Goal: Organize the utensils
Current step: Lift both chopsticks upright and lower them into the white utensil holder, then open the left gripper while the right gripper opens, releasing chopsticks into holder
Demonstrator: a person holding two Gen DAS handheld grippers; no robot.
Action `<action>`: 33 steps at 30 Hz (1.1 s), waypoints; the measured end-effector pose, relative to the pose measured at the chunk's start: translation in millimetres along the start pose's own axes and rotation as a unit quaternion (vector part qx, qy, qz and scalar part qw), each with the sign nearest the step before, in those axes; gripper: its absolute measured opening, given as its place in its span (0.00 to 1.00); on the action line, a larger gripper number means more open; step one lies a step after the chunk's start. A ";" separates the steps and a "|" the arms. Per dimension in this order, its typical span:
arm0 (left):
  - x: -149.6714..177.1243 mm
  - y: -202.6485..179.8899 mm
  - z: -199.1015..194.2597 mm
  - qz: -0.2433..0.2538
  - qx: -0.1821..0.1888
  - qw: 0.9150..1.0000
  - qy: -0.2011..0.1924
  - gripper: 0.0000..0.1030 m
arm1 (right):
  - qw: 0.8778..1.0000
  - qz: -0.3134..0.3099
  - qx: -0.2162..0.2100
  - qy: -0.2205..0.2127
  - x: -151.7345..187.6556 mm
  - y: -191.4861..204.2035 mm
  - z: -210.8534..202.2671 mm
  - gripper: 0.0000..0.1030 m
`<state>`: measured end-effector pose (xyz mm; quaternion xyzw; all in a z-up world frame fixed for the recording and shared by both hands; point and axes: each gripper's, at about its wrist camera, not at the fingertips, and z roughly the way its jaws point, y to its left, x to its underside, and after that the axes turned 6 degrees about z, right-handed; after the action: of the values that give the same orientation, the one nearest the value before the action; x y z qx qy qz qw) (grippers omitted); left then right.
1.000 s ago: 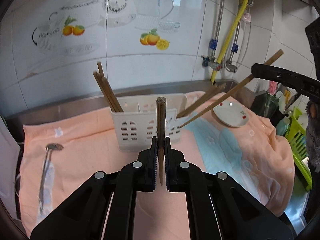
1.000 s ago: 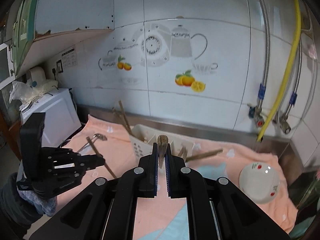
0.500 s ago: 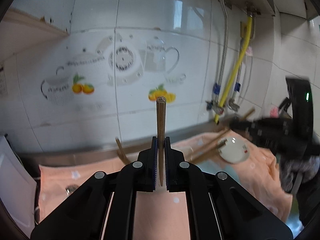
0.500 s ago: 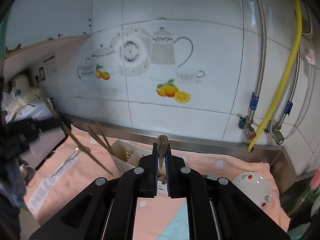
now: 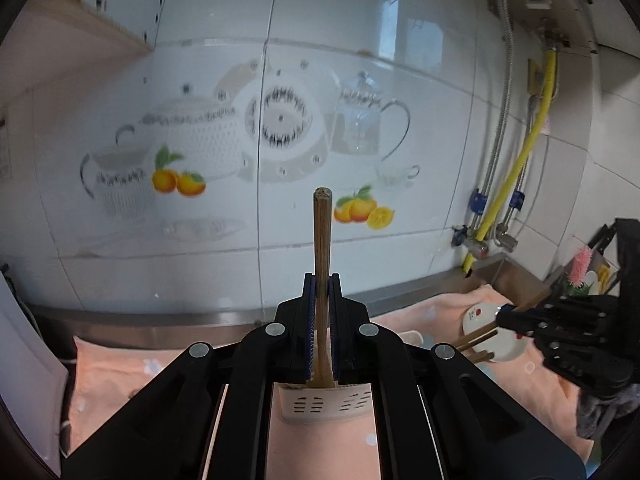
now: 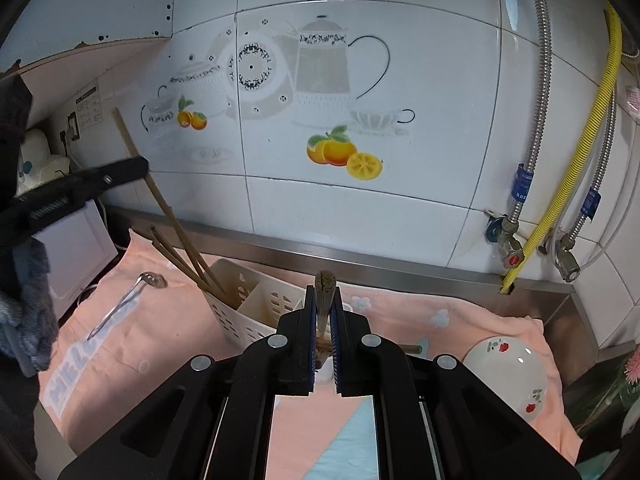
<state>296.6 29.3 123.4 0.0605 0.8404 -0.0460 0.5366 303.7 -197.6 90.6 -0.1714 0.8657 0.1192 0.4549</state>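
Left gripper [image 5: 322, 280] clamps slender brown wooden chopsticks [image 5: 322, 240]; right gripper [image 6: 325, 292] clamps another wooden pair [image 6: 325, 284], above the slotted white plastic utensil caddy [image 6: 256, 304].

A steel counter [image 6: 360, 254] runs along the tiled wall, its bare metal showing as a strip at the back edge. A peach-pink cloth [image 6: 168, 344] with small white flowers covers nearly all of it, with a pale blue patch [image 6: 352, 440] toward the front. Directly on the cloth stands a white slotted utensil caddy [image 6: 256, 312], near the middle. To the left of the caddy a metal ladle [image 6: 128, 304] lies flat, well apart from it. At the right end a white bowl [image 6: 508, 372] with small red flowers rests tilted on the cloth.
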 end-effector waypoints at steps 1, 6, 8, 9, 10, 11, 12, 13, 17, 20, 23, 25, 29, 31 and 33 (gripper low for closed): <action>3.2 0.8 5.3 -0.002 -0.002 1.000 0.006 0.05 | 1.000 -0.002 0.002 0.001 0.2 0.0 0.7 0.06; 15.9 2.4 21.0 -0.011 -0.001 1.000 0.025 0.05 | 1.000 0.001 0.000 0.007 3.1 -2.9 6.3 0.06; 20.7 1.5 24.9 -0.008 -0.002 0.999 0.032 0.05 | 1.000 0.002 -0.002 0.011 5.2 -2.9 9.8 0.06; 22.5 1.7 26.3 -0.007 -0.003 0.999 0.035 0.05 | 1.000 0.003 -0.002 0.014 6.5 -3.0 12.3 0.06; 24.8 1.4 28.7 -0.006 -0.003 0.999 0.040 0.05 | 1.000 0.004 -0.003 0.016 7.2 -2.9 14.0 0.06; 26.7 1.6 30.3 -0.006 -0.001 0.999 0.043 0.05 | 1.000 0.006 -0.004 0.017 7.8 -3.1 15.5 0.06; 28.4 1.4 30.9 -0.006 -0.001 0.999 0.045 0.05 | 1.000 0.007 -0.005 0.018 8.6 -3.0 16.9 0.06; 29.8 0.9 31.9 -0.005 -0.002 0.999 0.048 0.05 | 1.000 0.007 -0.005 0.020 9.6 -2.8 18.6 0.06; 32.9 -0.1 35.2 -0.002 -0.002 0.999 0.054 0.05 | 1.000 0.008 -0.007 0.028 13.4 -2.0 25.7 0.06; 34.2 -0.4 35.8 -0.001 -0.004 0.998 0.057 0.05 | 0.999 0.011 -0.008 0.030 14.7 -2.7 28.6 0.06; 34.5 -0.4 36.4 0.000 -0.004 0.998 0.060 0.05 | 0.999 0.015 -0.009 0.033 15.8 -4.3 30.5 0.07; 35.3 0.5 37.0 -0.001 -0.004 0.998 0.062 0.05 | 0.999 0.016 -0.009 0.033 16.3 -4.9 31.1 0.07; 36.6 0.7 37.8 -0.001 -0.005 0.998 0.064 0.05 | 0.999 0.017 -0.009 0.032 17.2 -5.5 30.8 0.07; 36.8 -0.1 38.1 0.000 -0.006 0.998 0.064 0.06 | 0.999 0.018 -0.010 0.032 17.3 -5.9 31.2 0.07; 36.7 -0.8 37.5 0.002 -0.006 0.998 0.064 0.07 | 0.999 0.019 -0.010 0.031 17.2 -6.4 31.1 0.07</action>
<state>314.8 25.1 74.3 0.0615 0.8730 -0.0359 0.4825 320.4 -195.4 58.6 -0.1631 0.8814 0.1315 0.4234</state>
